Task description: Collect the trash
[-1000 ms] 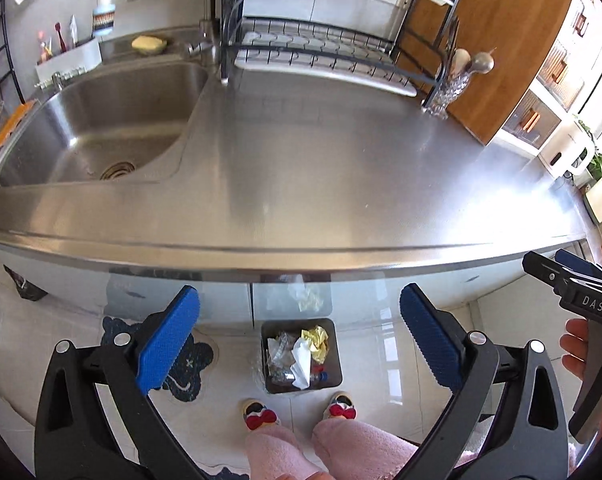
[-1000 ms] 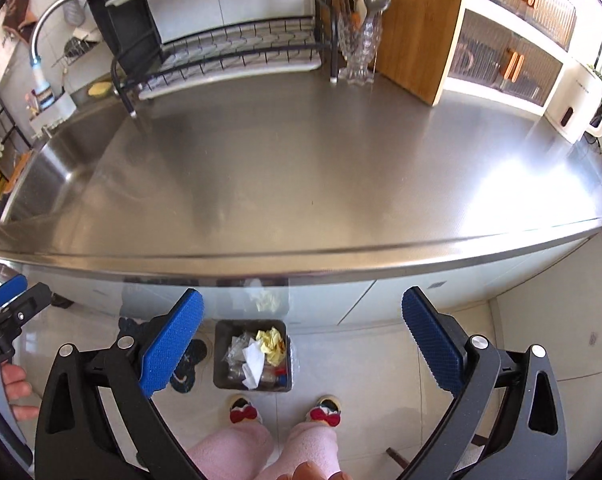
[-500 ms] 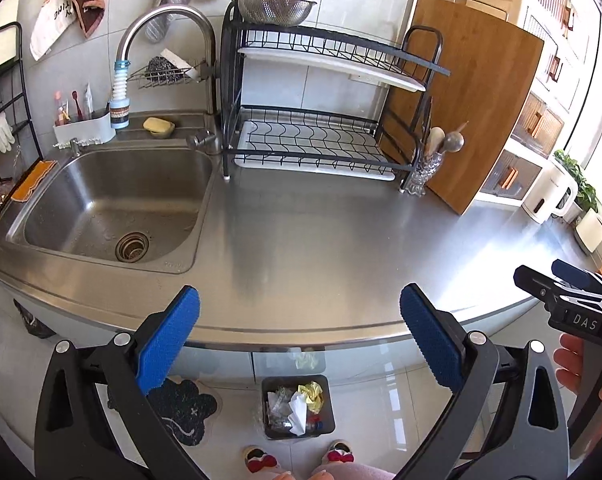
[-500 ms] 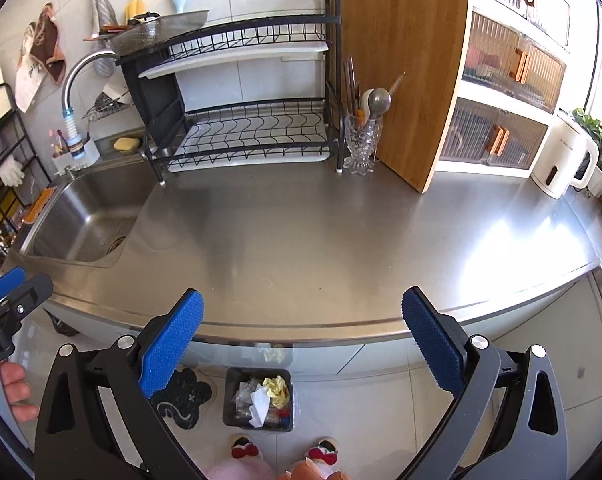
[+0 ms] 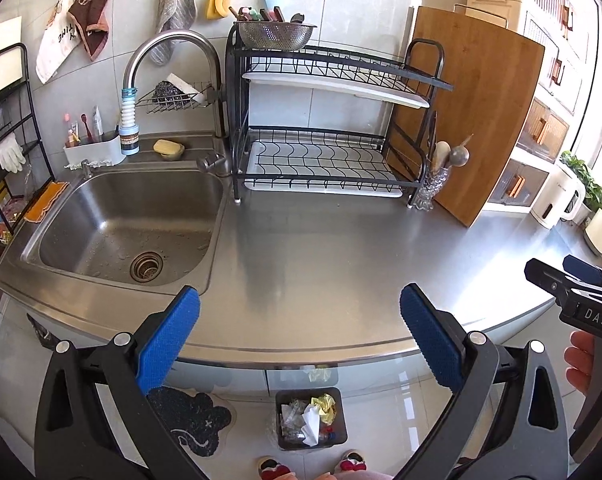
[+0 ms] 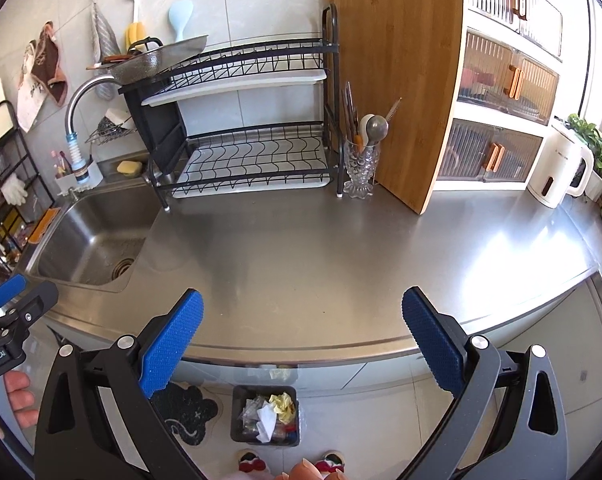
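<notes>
Hovering above the desk's (image 5: 341, 264) front edge, both claws, left claw (image 5: 299, 344) and right claw (image 6: 301, 344), gape empty; the trash (image 5: 311, 418) lies below them in the floor bin (image 5: 285, 438), equally near both.

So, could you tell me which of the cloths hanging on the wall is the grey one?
It is the grey cloth hanging directly above the faucet; the other two, a brown cloth and a white printed one, hang together farther left.

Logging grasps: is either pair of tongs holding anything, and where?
Nothing held. Left tongs and right tongs both gape open over the counter.
</notes>
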Demonstrator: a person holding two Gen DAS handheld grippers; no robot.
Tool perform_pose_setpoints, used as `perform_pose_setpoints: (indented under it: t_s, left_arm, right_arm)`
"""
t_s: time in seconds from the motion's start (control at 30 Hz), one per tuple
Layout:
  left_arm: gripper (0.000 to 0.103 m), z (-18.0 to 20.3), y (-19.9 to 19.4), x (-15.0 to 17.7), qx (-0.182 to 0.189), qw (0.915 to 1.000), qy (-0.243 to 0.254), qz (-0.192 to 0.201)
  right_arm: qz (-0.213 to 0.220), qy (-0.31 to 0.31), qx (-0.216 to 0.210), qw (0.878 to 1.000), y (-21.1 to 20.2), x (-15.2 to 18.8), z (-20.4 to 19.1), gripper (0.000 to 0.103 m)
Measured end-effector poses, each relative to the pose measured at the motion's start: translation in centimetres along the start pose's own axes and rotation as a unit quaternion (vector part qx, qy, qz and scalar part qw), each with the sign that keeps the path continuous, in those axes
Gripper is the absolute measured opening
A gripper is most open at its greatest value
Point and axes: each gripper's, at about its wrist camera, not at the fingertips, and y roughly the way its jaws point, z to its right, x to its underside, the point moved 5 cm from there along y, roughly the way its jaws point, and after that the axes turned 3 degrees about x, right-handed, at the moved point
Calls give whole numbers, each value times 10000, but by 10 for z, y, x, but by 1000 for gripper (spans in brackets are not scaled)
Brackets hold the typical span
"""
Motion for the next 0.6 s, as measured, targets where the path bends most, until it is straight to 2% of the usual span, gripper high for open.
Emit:
perform_pose_setpoints:
  t_s: [0.6]
  left_arm:
    - [95,5,7,-7,-92,9999,66,10]
  right_arm:
    - [57,-1,44,10000,5,-8,5,100]
